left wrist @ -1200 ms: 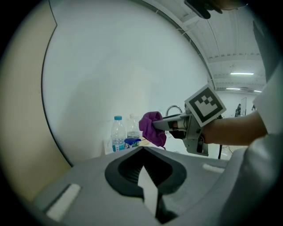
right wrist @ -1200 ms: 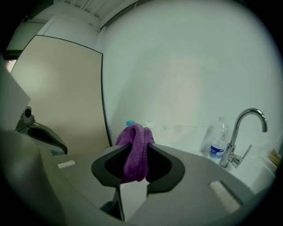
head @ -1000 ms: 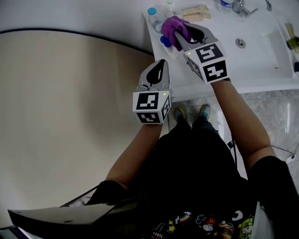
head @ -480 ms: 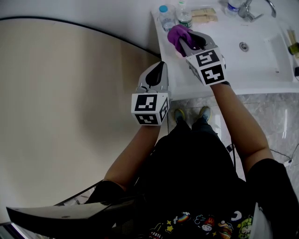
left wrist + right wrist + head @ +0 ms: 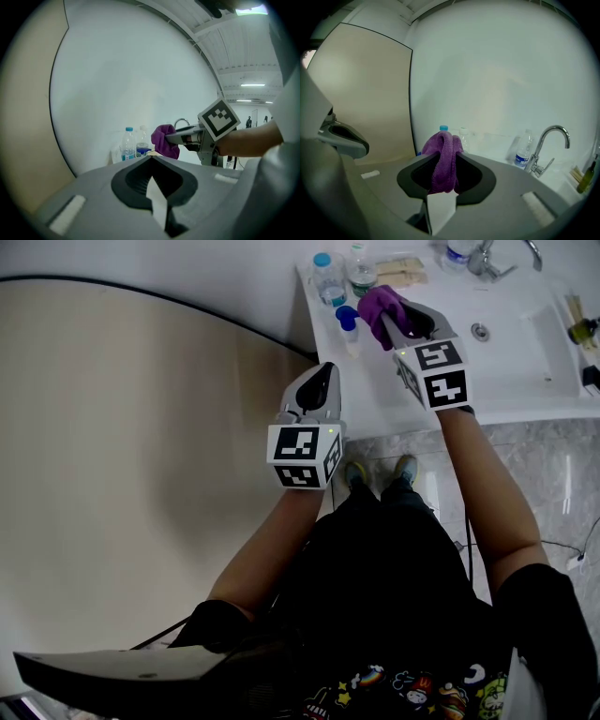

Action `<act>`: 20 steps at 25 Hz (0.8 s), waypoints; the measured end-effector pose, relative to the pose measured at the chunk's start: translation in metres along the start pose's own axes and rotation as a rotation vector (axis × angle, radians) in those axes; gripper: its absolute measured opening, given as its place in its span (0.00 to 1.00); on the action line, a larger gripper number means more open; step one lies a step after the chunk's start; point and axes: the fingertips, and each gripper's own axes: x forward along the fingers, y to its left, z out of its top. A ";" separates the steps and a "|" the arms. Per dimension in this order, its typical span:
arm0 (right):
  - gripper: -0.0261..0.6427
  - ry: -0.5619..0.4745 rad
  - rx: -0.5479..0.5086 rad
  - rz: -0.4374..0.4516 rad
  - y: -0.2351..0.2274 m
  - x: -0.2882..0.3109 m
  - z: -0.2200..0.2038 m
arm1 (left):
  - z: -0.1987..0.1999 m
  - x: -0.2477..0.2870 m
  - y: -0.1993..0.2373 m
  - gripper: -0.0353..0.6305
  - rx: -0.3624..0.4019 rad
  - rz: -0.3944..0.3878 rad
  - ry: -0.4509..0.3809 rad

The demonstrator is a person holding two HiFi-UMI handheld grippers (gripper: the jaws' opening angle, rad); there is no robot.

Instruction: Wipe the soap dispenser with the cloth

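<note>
The soap dispenser, white with a blue top, stands near the left end of the white counter. Just right of it is the purple cloth, bunched in my right gripper, which is shut on it. Whether cloth and dispenser touch is unclear. In the right gripper view the cloth hangs between the jaws. My left gripper hovers off the counter's left front corner, shut and empty. From the left gripper view I see the cloth and the dispenser's blue top.
Two water bottles stand behind the dispenser. The sink basin and faucet lie to the right, with another bottle by the tap. A beige curved panel fills the left; tiled floor lies below the counter.
My right gripper has carried the cloth to the right, off the dispenser, whose blue top now shows beside it. The left gripper has stayed put.
</note>
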 end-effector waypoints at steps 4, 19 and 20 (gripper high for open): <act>0.22 -0.036 -0.003 0.024 0.018 0.004 0.019 | 0.004 -0.002 0.001 0.06 0.004 -0.003 -0.011; 0.22 -0.001 -0.019 0.098 0.062 0.033 0.015 | -0.005 -0.024 0.022 0.06 -0.012 0.051 0.006; 0.22 0.003 -0.019 0.095 0.060 0.032 0.012 | -0.005 -0.023 0.021 0.06 -0.012 0.048 0.006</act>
